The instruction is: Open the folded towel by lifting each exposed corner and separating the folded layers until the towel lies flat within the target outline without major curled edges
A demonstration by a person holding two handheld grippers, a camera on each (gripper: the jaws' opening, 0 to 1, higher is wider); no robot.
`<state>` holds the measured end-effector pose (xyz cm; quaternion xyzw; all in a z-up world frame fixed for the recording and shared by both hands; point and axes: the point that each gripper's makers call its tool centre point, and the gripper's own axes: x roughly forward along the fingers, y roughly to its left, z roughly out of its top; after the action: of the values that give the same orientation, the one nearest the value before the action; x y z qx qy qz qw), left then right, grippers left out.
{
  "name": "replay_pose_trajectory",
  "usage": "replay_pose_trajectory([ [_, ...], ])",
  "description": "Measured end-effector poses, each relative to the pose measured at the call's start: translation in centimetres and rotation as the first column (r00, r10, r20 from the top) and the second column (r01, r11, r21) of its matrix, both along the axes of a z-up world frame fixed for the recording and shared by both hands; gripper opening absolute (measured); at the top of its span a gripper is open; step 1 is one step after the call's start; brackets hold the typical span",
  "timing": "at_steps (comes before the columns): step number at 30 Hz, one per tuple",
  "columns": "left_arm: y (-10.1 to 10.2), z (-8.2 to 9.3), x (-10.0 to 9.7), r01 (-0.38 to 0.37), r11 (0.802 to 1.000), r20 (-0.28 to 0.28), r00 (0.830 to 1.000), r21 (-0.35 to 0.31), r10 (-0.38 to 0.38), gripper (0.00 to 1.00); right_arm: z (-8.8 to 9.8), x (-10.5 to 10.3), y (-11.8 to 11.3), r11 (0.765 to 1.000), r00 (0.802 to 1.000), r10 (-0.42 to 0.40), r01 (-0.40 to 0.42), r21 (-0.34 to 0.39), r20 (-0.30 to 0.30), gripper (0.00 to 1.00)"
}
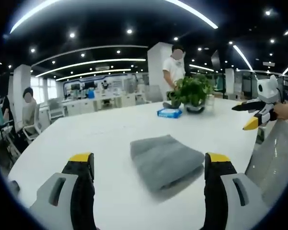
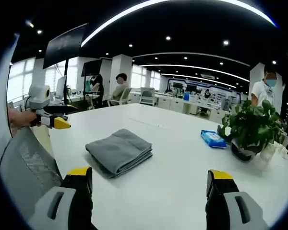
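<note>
1. Folded grey towel (image 1: pixel 166 160) (image 2: pixel 119 150), lying on white surface (image 1: pixel 105 139) (image 2: pixel 182 167), untouched.
2. Left gripper (image 1: pixel 150 165) (image 2: pixel 57 120), jaws wide open, held above surface with towel between them in left gripper view.
3. Right gripper (image 2: pixel 151 179) (image 1: pixel 252 116), jaws spread apart, empty.
4. Potted plant (image 1: pixel 194 93) (image 2: pixel 252 129) and blue packet (image 1: pixel 169 112) (image 2: pixel 213 139), beyond towel.

An open office is seen: dark ceiling lit by curved light strips (image 1: pixel 91 61), white columns (image 2: pixel 120 72), desks (image 1: pixel 105 98) behind.
</note>
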<state>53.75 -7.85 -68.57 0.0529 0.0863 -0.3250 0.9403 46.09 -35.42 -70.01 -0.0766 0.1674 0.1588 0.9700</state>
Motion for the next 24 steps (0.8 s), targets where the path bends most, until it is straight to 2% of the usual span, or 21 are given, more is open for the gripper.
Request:
replay_pose_trajectory([
  [24, -0.44, -0.31, -0.24, 0.025, 1.0, -0.007, 1.0, 0.005, -0.025, 0.93, -0.39, -0.09, 0.1, 1.0, 1.0, 0.007, -0.008, -0.007, -0.016, 1.0],
])
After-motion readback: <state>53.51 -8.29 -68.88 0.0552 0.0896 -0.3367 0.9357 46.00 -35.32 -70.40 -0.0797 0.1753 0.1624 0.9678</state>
